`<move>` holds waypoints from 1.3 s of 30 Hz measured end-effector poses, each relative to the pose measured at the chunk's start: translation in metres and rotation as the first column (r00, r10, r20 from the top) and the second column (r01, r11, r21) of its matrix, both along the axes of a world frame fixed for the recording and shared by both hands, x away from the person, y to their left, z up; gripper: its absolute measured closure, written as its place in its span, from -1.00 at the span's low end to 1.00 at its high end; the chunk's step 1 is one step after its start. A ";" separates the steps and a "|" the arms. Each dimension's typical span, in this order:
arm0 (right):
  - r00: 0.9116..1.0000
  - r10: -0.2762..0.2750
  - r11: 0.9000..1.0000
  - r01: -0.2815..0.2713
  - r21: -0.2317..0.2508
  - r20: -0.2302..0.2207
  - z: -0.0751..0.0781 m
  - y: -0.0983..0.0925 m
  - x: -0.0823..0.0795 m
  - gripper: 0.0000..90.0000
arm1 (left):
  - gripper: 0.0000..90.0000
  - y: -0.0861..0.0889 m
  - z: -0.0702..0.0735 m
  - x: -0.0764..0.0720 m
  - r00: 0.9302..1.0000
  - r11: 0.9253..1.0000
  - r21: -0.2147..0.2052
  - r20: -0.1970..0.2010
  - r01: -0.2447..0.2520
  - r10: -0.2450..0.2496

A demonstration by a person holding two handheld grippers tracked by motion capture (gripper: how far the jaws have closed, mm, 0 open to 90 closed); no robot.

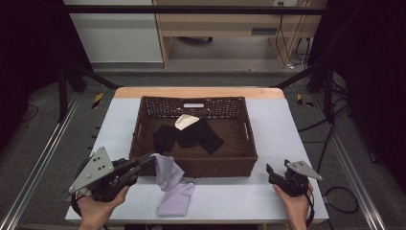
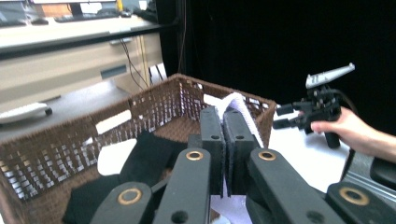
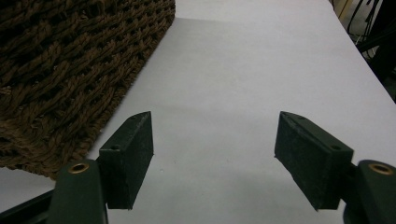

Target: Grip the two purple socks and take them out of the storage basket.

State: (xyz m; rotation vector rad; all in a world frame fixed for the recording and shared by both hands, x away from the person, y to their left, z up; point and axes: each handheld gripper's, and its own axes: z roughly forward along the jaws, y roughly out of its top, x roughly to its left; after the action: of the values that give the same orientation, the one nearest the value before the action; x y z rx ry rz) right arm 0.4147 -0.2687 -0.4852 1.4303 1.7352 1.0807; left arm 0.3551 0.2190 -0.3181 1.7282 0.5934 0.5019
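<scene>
A pale lilac sock point(image 1: 171, 184) hangs from my left gripper point(image 1: 151, 160), which is shut on its top end just in front of the brown wicker basket point(image 1: 143, 108); its lower part lies on the table. In the left gripper view the jaws pinch the pale sock point(image 2: 239, 106) at the left gripper point(image 2: 223, 125), over the basket's near rim point(image 2: 42, 140). Black socks point(image 1: 189, 135) and a cream one point(image 1: 185, 121) lie inside the basket. My right gripper point(image 1: 277, 173) rests open at the table's front right, with bare table between the jaws of the right gripper point(image 3: 214, 140).
The basket's side wall point(image 3: 60, 70) is close on the left of the right gripper. White table surface point(image 1: 282, 124) runs around the basket. A wooden desk point(image 1: 225, 24) and cables point(image 1: 335, 143) lie beyond the table.
</scene>
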 end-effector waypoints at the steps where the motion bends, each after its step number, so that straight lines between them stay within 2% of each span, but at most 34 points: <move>1: 1.000 0.000 1.000 0.000 -0.002 -0.001 0.000 0.000 0.000 -0.37 | 0.95 0.000 -0.003 -0.001 1.000 1.000 -0.002 -0.009 0.003 -0.003; 5: 1.000 -0.002 1.000 0.002 0.000 -0.001 0.000 0.000 0.000 -0.37 | 0.95 0.000 -0.020 -0.002 0.999 1.000 0.024 -0.054 0.002 -0.001; 8: 1.000 -0.003 1.000 0.003 0.000 0.000 0.000 0.000 0.000 -0.38 | 0.95 -0.002 -0.037 0.001 0.994 0.998 0.059 -0.108 0.005 0.001; 14: 1.000 -0.003 1.000 0.003 0.005 -0.002 0.000 0.000 0.000 -0.39 | 0.95 -0.004 -0.076 0.010 0.976 0.990 0.141 -0.214 -0.002 0.032; 16: 1.000 -0.002 1.000 0.002 0.003 0.000 0.000 0.000 0.000 -0.39 | 0.94 -0.005 -0.086 0.013 0.974 0.985 0.171 -0.223 -0.009 0.048; 17: 1.000 -0.002 1.000 0.002 0.004 0.000 0.000 0.000 0.000 -0.39 | 0.93 -0.006 -0.094 0.016 0.969 0.982 0.190 -0.241 -0.011 0.057; 19: 1.000 -0.001 1.000 0.001 0.005 0.001 0.000 0.000 0.000 -0.39 | 0.91 -0.007 -0.103 0.018 0.965 0.977 0.211 -0.253 -0.014 0.068; 21: 1.000 -0.001 1.000 0.001 0.003 0.002 0.000 0.000 0.000 -0.39 | 0.86 -0.008 -0.111 0.020 0.962 0.970 0.242 -0.259 -0.020 0.085; 23: 1.000 -0.001 1.000 0.001 0.004 0.000 0.000 0.000 0.000 -0.40 | 0.79 -0.006 -0.118 0.023 0.959 0.966 0.256 -0.266 -0.028 0.098; 26: 1.000 -0.001 1.000 0.001 0.005 0.001 0.000 0.000 0.000 -0.41 | 0.61 -0.001 -0.123 0.025 0.953 0.964 0.262 -0.279 -0.042 0.117; 32: 1.000 0.000 1.000 0.000 0.004 0.002 0.000 -0.001 -0.001 -0.43 | 0.01 0.014 -0.126 0.025 0.955 0.969 0.219 -0.244 -0.114 0.167; 35: 1.000 0.000 1.000 0.000 0.007 0.002 0.000 -0.001 0.000 -0.45 | -0.10 0.024 -0.126 0.025 0.952 0.968 0.202 -0.234 -0.152 0.198; 39: 1.000 -0.002 1.000 0.002 0.009 0.006 0.000 -0.001 -0.001 -0.46 | -0.13 0.033 -0.125 0.025 0.950 0.964 0.185 -0.211 -0.191 0.229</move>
State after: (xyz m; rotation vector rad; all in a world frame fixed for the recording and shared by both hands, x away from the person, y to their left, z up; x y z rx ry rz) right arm 0.4140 -0.2699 -0.4850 1.4330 1.7263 1.0921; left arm 0.3804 0.2520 -0.4433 1.9046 0.9335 0.5130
